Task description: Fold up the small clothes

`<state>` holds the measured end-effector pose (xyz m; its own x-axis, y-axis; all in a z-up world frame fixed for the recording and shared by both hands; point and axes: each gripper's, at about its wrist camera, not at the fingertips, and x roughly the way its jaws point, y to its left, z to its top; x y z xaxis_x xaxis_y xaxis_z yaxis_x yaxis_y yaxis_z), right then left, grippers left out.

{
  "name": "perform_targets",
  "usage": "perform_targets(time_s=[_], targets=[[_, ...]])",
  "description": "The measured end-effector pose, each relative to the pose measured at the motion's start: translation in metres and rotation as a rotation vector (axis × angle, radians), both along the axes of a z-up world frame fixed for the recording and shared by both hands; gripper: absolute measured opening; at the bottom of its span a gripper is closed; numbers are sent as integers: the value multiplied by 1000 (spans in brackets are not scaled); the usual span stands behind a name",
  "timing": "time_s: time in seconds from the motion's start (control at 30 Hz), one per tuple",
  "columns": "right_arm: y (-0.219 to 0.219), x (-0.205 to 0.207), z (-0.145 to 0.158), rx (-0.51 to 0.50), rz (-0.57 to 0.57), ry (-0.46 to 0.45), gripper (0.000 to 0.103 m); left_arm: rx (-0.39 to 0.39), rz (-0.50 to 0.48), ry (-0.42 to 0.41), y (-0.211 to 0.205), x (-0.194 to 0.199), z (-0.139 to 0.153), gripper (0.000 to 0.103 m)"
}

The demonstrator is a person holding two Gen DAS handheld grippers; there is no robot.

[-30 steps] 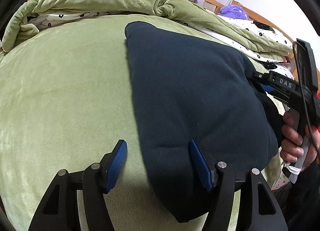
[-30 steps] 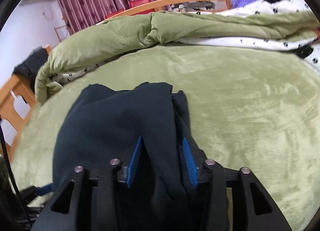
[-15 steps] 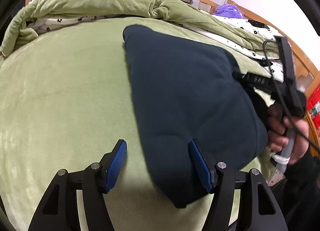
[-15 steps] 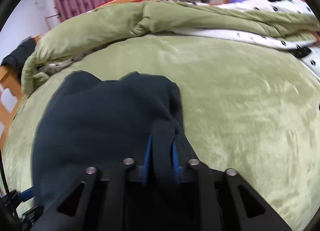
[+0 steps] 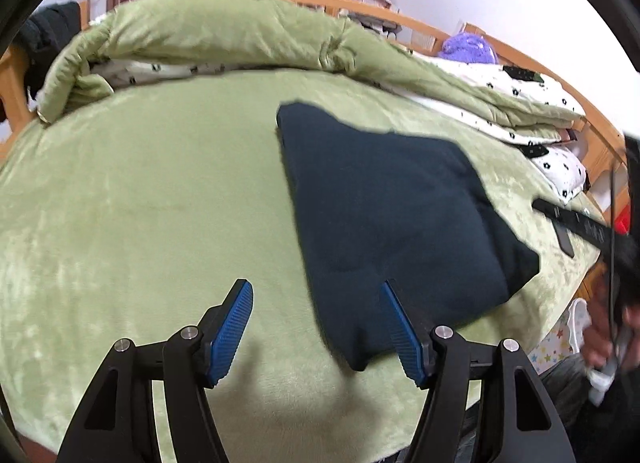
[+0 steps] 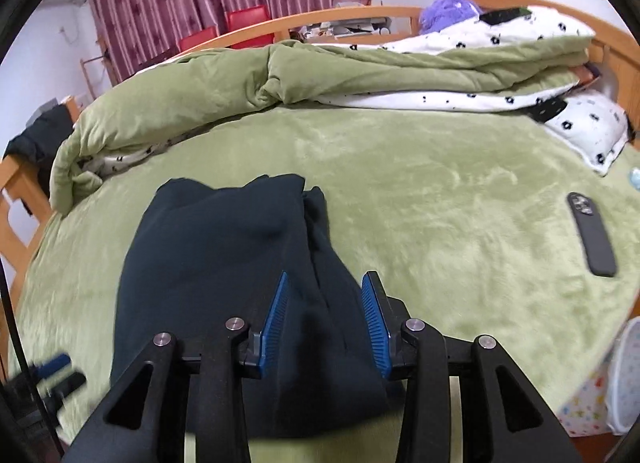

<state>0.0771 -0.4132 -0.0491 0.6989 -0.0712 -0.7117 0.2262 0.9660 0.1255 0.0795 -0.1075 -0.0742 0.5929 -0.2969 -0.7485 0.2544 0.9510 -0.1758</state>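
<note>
The right gripper (image 6: 326, 319) is spread apart around a thick fold of the dark blue cloth (image 6: 224, 263), not squeezing it. The left gripper (image 5: 316, 331) is wide apart too. The cloth looks soft and floppy, best grabbed by its corners, on the green blanket (image 5: 140, 203).

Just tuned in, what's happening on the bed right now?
A person is folding a dark navy garment on the green blanket. It lies folded into a compact bundle. The left claw is open above its near edge; the right claw is open too, its pads either side of the fabric, gripping nothing. A phone lies nearby.
</note>
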Motion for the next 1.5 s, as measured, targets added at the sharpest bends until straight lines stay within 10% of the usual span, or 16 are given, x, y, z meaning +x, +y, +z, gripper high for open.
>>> perform_targets(time_s=[0.3, 0.53, 1.5], targets=[[21, -68, 45, -2, 47, 14, 49, 29, 72, -112, 1, -42, 70, 80], [33, -105, 71, -56, 42, -32, 81, 67, 84, -141, -10, -68, 95, 82], [46, -146, 93, -99, 60, -47, 83, 84, 96, -193, -13, -111, 123, 82]])
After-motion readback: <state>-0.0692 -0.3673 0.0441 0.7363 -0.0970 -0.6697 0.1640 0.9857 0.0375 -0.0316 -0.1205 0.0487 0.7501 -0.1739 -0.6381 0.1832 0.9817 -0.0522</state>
